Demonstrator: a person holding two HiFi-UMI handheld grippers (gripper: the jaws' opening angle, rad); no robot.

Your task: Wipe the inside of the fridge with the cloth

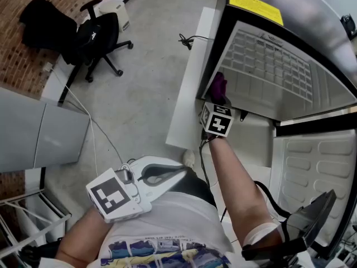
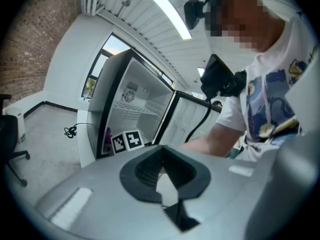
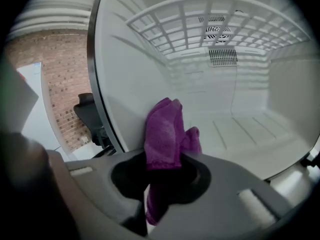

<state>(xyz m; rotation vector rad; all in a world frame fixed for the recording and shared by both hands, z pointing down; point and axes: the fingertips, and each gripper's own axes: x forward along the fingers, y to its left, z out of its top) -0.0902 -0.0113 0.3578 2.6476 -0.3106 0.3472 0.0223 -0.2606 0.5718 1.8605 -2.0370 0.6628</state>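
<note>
The open fridge (image 1: 268,66) shows its white inside with a wire shelf (image 3: 210,14) up high. A purple cloth (image 1: 218,85) is bunched in my right gripper (image 1: 218,97), which is shut on it at the fridge's left front edge. In the right gripper view the cloth (image 3: 164,134) sticks up out of the gripper (image 3: 167,159), close against the left inner wall (image 3: 125,89). My left gripper (image 1: 179,172) stays low near the person's waist, shut with nothing in it. It (image 2: 161,153) points toward the fridge (image 2: 132,101) from a distance.
The fridge door (image 1: 312,166) stands open at the right. A white panel (image 1: 192,77) lies along the fridge's left side, a loose cable (image 1: 187,39) on the floor by it. A black office chair (image 1: 97,38) stands far left, and a grey cabinet (image 1: 39,133) nearer.
</note>
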